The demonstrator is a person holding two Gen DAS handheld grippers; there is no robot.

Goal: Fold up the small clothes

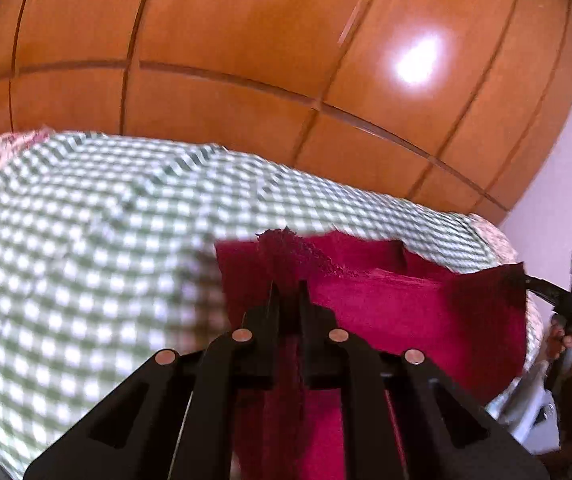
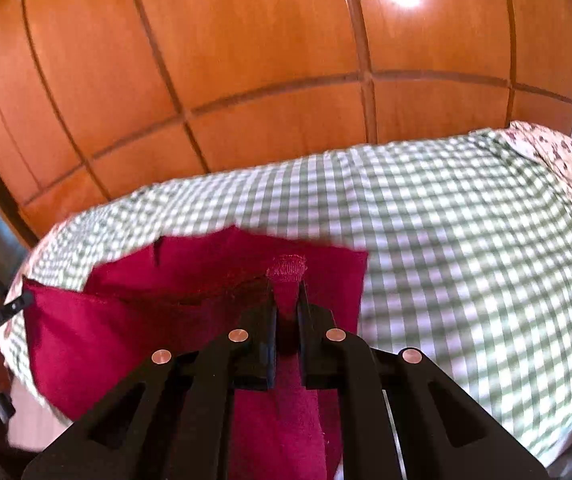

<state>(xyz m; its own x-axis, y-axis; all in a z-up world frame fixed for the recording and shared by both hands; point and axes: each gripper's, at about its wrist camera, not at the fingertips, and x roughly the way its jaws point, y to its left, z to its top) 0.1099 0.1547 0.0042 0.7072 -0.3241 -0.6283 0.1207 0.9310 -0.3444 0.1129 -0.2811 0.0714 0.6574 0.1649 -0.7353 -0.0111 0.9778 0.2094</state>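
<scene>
Pinching one corner of the red cloth (image 1: 386, 312), the left gripper (image 1: 289, 284) holds it raised ahead over the checked bedcover (image 1: 85, 240); the right gripper (image 2: 287, 286) is clamped on the opposite corner, wooden wardrobe (image 2: 245, 60) beyond.

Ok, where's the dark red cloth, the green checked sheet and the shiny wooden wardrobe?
Dark red cloth (image 1: 406, 312), left wrist view, flat middle.
Green checked sheet (image 2: 466, 240), right wrist view, bare top.
Shiny wooden wardrobe (image 2: 245, 40), right wrist view, door panel.
</scene>
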